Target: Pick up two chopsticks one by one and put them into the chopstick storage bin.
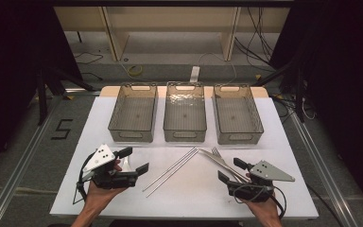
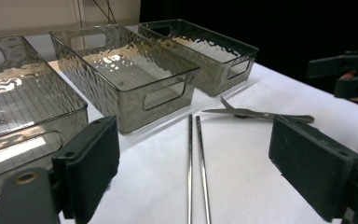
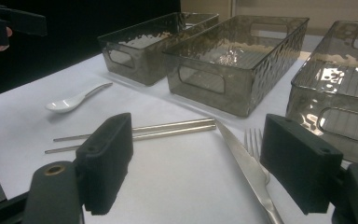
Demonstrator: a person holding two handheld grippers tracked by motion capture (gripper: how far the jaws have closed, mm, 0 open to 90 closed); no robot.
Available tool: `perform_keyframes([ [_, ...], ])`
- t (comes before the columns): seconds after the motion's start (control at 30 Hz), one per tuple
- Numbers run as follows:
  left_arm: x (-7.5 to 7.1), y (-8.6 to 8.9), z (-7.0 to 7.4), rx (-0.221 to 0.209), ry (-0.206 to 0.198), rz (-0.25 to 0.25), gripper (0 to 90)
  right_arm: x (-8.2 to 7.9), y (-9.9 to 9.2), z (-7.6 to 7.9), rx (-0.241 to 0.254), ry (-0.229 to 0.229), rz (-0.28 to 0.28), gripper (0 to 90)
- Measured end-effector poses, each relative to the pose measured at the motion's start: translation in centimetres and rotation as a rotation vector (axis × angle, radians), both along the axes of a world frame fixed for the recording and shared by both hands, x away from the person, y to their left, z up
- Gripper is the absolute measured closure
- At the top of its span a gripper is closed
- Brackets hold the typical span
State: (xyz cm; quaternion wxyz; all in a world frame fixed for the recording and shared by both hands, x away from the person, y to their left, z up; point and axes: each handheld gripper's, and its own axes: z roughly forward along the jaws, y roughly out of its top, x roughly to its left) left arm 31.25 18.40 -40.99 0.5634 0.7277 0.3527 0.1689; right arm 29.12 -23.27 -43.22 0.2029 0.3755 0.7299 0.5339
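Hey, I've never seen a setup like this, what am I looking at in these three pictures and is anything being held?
A person sits at a white table with a hand-held two-jaw gripper in each hand: left gripper, right gripper. The high view looks down from above; the other two come from cameras riding on each gripper, looking between its black jaws. Three clear bins stand in a row. In front lie metal chopsticks, a knife, a fork and a white spoon. Both grippers are open, holding nothing.

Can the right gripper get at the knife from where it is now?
Probably yes: the right gripper is open, and the knife lies flat just ahead between its jaws, beside the fork, nothing covering it.
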Motion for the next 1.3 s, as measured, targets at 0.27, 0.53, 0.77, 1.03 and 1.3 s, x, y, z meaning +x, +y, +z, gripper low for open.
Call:
perform_keyframes([
  [0.27,0.3,0.1,0.0,0.0,0.01,0.006,15.9,0.0,0.0,0.0,-0.011,0.002,0.0,26.6],
  [0.53,1.8,-0.8,0.2,0.119,0.12,-0.024,16.7,0.2,0.3,-0.1,-0.024,0.024,0.008,26.6],
  [0.77,3.5,-3.0,0.7,0.316,0.214,-0.047,20.4,0.3,0.1,-0.1,-0.033,0.029,0.006,26.6],
  [1.03,5.5,-4.8,1.0,0.423,0.311,-0.06,25.5,0.4,0.2,-0.2,-0.044,0.051,0.015,26.6],
  [1.3,7.4,-6.0,-0.7,0.504,0.412,-0.075,33.8,0.5,0.2,-0.2,-0.052,0.063,0.014,26.6],
])
